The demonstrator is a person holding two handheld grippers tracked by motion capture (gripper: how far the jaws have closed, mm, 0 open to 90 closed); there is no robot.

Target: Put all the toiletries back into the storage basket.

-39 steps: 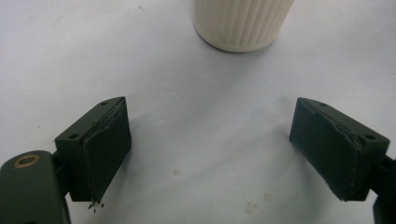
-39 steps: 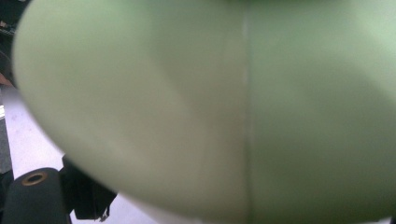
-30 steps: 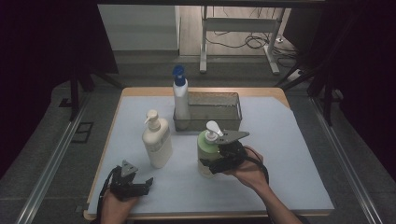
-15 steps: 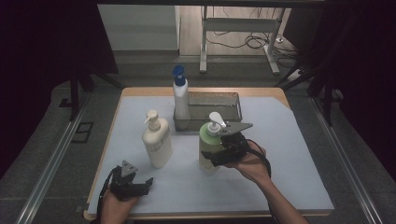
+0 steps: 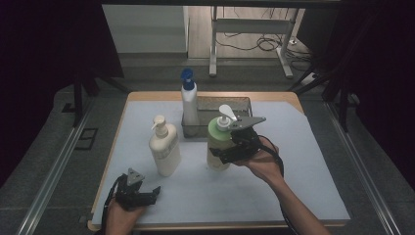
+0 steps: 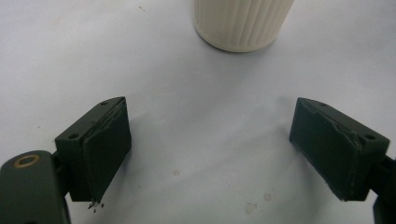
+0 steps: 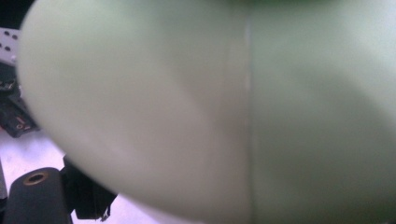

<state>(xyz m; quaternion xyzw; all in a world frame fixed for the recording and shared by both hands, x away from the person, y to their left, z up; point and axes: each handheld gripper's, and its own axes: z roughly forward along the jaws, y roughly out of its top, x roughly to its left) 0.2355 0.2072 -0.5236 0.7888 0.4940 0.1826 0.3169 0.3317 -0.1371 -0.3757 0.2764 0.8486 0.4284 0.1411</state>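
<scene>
Near left, the left gripper (image 5: 147, 195) rests idle on the table (image 5: 303, 186), jaws wide apart. Mid-table, the right gripper (image 5: 226, 152) clamps the green bottle (image 5: 218, 144) by its body, probably bound for the basket (image 5: 240, 105) beyond.

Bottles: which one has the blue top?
The tall white bottle standing in the wire basket at the back. The cream bottle and the green bottle both have white pumps.
</scene>
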